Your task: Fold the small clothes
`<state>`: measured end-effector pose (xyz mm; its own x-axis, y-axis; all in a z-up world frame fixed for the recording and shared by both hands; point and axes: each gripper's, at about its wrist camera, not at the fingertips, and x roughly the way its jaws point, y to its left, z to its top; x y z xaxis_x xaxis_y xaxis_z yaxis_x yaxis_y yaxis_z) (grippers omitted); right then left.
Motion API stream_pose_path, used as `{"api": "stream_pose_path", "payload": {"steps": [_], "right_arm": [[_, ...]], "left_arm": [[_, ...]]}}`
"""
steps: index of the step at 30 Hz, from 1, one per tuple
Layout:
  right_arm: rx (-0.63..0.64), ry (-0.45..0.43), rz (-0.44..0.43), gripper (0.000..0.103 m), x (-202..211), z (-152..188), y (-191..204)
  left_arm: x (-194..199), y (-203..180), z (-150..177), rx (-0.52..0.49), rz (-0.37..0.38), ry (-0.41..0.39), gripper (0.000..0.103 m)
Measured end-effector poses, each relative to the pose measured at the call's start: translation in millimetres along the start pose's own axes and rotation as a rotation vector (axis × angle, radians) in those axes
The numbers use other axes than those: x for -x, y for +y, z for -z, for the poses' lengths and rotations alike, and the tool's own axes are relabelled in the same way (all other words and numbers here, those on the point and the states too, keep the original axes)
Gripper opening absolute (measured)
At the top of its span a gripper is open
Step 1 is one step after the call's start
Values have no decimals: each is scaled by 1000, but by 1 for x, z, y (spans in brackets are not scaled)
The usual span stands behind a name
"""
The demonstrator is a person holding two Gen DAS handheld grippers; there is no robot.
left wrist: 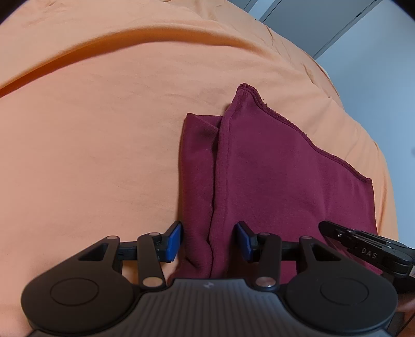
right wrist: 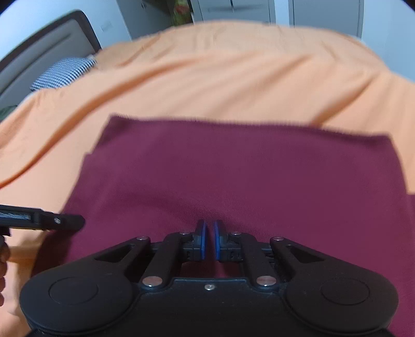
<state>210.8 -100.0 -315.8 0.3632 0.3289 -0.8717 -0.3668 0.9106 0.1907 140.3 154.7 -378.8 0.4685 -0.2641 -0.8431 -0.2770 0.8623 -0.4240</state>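
A maroon garment (left wrist: pixel 272 176) lies flat on the orange bedsheet (left wrist: pixel 103 142), with its left side folded over into a thick doubled edge. My left gripper (left wrist: pixel 209 241) stands half open astride that folded edge at the near end, one blue pad (left wrist: pixel 173 242) on each side of the ridge of cloth. In the right wrist view the garment (right wrist: pixel 233 168) fills the middle. My right gripper (right wrist: pixel 208 239) is shut at its near edge, pads almost together, with a thin layer of maroon cloth between them and small wrinkles at the tips. Each gripper shows in the other's view: right gripper (left wrist: pixel 363 246), left gripper (right wrist: pixel 52 221).
The orange sheet (right wrist: pixel 233 77) covers the whole bed around the garment. A checkered pillow (right wrist: pixel 62 72) and a dark headboard (right wrist: pixel 39 51) are at the far left. Grey cupboard doors (right wrist: pixel 246 10) stand behind the bed. A hand (right wrist: pixel 2 259) shows at the left edge.
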Motion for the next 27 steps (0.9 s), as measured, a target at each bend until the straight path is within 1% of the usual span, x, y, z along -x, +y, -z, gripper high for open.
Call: {"api": "stream_pose_path", "payload": {"steps": [4, 6, 7, 9, 10, 11, 14, 17, 19, 22, 24, 27], "right_arm": [[-22, 21, -2, 8, -6, 0, -4], [-32, 26, -10, 8, -7, 1, -6], [-39, 26, -15, 8, -7, 1, -8], [-63, 23, -30, 8, -6, 1, -10], [-87, 18, -46, 11, -5, 0, -13], [-111, 15, -59, 11, -6, -1, -14], [-143, 1, -87, 14, 1, -1, -19], [-146, -3, -102, 14, 7, 0, -22], [-156, -13, -110, 15, 13, 1, -26], [-204, -39, -123, 15, 24, 2, -36], [-255, -63, -133, 15, 34, 5, -46], [-331, -103, -154, 15, 53, 11, -62]], "left_arm": [[-1, -3, -1, -5, -10, 0, 50], [-2, -6, -1, -6, -17, 0, 44], [-2, -7, -1, -2, -11, 2, 35], [-1, -11, -2, 1, -15, -3, 29], [0, -13, -3, -3, -23, -6, 25], [1, -15, -3, -7, -30, -10, 22], [9, -23, -2, -22, -54, -27, 16], [22, -35, -2, -48, -69, -61, 14], [30, -46, -3, -75, -81, -79, 14], [39, -69, -6, -130, -111, -101, 14], [44, -92, -7, -198, -124, -119, 14], [47, -135, -3, -316, -117, -141, 13]]}}
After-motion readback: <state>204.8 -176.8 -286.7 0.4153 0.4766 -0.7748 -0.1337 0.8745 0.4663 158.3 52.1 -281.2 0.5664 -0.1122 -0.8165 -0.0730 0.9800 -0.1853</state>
